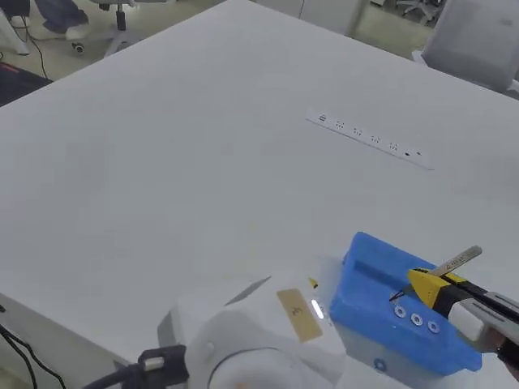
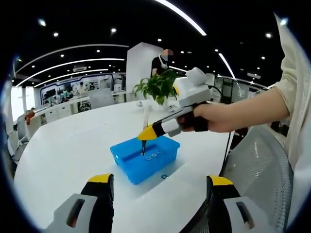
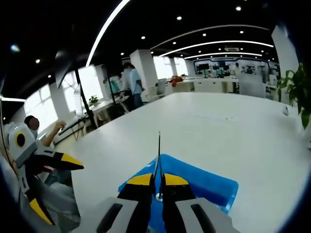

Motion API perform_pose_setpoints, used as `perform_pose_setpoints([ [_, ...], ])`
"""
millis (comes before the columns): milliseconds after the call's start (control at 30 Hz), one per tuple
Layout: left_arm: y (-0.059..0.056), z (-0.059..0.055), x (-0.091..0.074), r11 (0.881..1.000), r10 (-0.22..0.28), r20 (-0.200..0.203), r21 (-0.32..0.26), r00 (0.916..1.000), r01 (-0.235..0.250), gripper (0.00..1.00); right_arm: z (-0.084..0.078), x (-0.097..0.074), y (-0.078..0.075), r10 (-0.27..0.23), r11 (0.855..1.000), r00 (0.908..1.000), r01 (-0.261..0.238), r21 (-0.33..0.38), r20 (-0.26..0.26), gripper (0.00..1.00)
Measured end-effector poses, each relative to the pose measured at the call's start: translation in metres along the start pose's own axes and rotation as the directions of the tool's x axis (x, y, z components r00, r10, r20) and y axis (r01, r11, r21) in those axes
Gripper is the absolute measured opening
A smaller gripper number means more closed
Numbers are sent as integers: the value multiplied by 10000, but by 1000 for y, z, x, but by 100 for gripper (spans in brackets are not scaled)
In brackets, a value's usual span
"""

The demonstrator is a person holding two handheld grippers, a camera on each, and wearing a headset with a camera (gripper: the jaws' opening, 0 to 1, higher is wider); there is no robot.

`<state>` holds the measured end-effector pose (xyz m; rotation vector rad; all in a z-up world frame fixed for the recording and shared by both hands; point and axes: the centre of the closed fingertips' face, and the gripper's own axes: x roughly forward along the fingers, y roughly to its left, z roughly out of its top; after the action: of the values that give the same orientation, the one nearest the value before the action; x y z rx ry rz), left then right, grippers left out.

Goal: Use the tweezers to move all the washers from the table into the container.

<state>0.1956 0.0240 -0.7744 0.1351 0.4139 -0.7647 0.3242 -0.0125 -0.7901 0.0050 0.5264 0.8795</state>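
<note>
Washers [image 2: 153, 156] in blue container [image 2: 131, 167] beside tweezers [image 3: 158, 155] tip; right claw [image 3: 158, 179] clamped on tweezers; left claw [image 2: 160, 179] apart

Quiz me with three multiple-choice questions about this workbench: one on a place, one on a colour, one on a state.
1. Where are the tips of the tweezers? A above the container; B in a drawer; C in a cup.
2. What colour is the container? A red; B blue; C green.
3. The left gripper is: A open; B shut, holding nothing; C shut on the tweezers.
Answers: 1 A, the right gripper holds them over it; 2 B, plainly blue; 3 A, its jaws stand wide apart.
</note>
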Motion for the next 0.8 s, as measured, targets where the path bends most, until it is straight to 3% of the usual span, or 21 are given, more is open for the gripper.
perform_pose_setpoints([
  [300,3,-1,0,9998,161,-38,-109,9999,-162,79,-18,18,-7,5,10000,9975,-8,-44,-700,3],
  [633,3,-3,0,9999,131,-146,-61,9998,-132,79,-29,23,-13,-237,9984,9927,173,-545,-1186,3],
  [800,3,-3,-1,9998,151,-159,-84,9998,-153,79,-21,16,-13,-470,9966,9961,417,-707,-746,4],
])
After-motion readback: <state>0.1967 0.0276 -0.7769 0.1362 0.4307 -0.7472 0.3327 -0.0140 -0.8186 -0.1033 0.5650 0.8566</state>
